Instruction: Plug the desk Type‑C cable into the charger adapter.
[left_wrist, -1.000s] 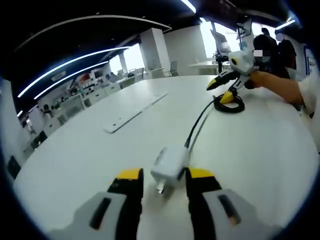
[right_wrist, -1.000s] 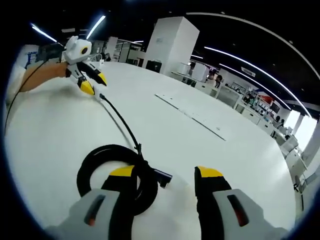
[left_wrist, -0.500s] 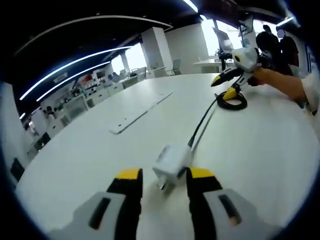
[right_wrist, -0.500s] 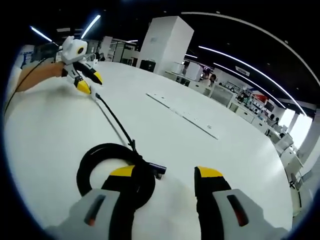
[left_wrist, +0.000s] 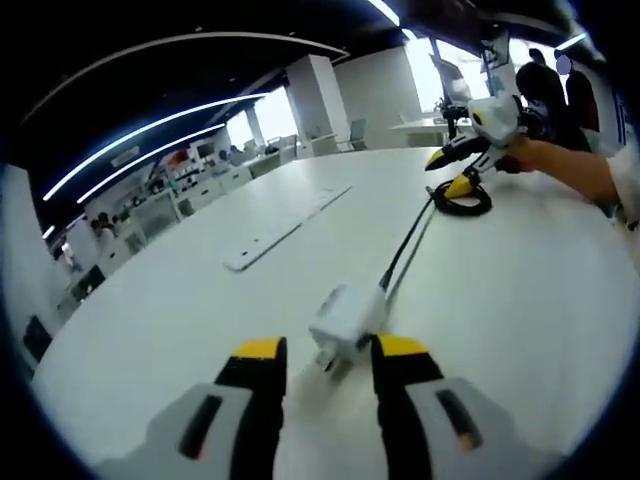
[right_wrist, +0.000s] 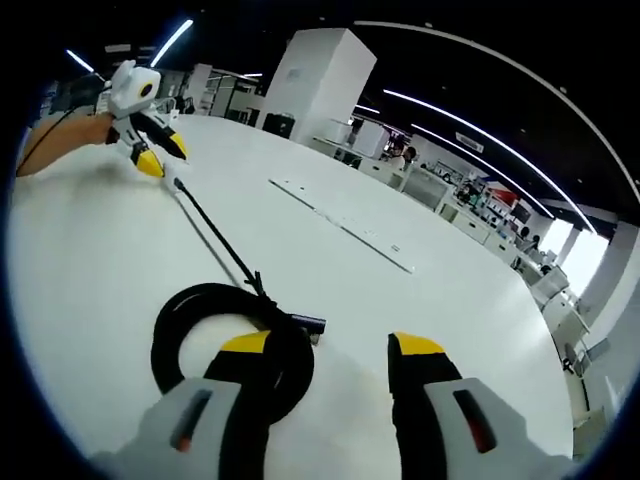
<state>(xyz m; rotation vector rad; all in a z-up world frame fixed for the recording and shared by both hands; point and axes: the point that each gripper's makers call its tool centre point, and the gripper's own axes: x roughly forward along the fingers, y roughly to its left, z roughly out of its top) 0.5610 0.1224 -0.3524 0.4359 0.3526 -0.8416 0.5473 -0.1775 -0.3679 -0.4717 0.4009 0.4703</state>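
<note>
White square charger adapter (left_wrist: 345, 318) is lying on the white worktop (left_wrist: 200, 310) just ahead of the left hand-held gripper (left_wrist: 322, 352), whose jaws are spread. Coiled black Type-C cable (right_wrist: 215, 335) is lying beside the released right hand-held gripper (right_wrist: 330, 350).

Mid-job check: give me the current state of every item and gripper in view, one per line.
White square charger adapter: lying on the table between the open fingers, ungripped, black cable running from its far end.
Black cable coil: lying looped on the table.
Cable's free plug end: loose, unplugged.
Left gripper: open.
Right gripper: open.
White table: bearing everything.
</note>
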